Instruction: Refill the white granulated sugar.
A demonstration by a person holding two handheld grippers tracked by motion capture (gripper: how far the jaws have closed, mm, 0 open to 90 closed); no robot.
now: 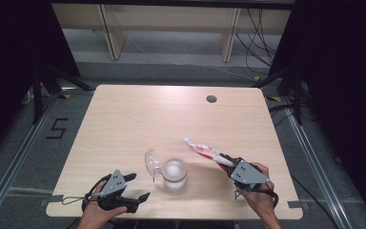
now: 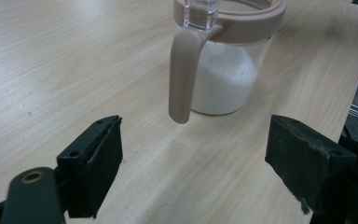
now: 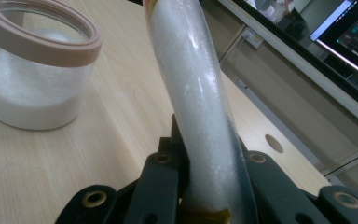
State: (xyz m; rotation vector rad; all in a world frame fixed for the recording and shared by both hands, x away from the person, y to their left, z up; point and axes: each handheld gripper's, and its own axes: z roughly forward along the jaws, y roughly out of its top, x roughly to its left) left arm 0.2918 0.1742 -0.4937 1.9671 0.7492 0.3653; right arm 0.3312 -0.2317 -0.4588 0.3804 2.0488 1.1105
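Jar: a clear jar [image 1: 174,173] with a pinkish-brown rim stands upright on the bench [image 1: 124,124], near the front edge and about midway between the two hands. White granules fill its lower part. In the left gripper view the jar [image 2: 223,70] is seen straight ahead, past the jaw tips.
Lid: a clear flip lid [image 1: 151,162] hangs open on the jar's left side, hinged at the rim and tilted back.
Handle: a pinkish-brown strap handle [image 2: 182,74] drops from the rim on the side facing the left tongs and ends free above the bench.
Packet: a long, soft tube-shaped packet [image 1: 205,150] of white granules, with red print on its wrapper, points up and to the far left from the right tongs. Its free end is above the bench, to the far right of the jar and apart from it. In the right gripper view the packet [image 3: 196,93] rises between the jaws, the jar [image 3: 37,70] to its left.
Left tongs: the left tongs [image 1: 140,186] are held low at the near left, jaws spread wide with nothing between them, aimed at the jar and short of it.
Right tongs: the right tongs [image 1: 226,162] sit at the near right, jaws closed on the packet's lower end.
Bench: light wood, with a round cable hole [image 1: 211,98] near the far right.
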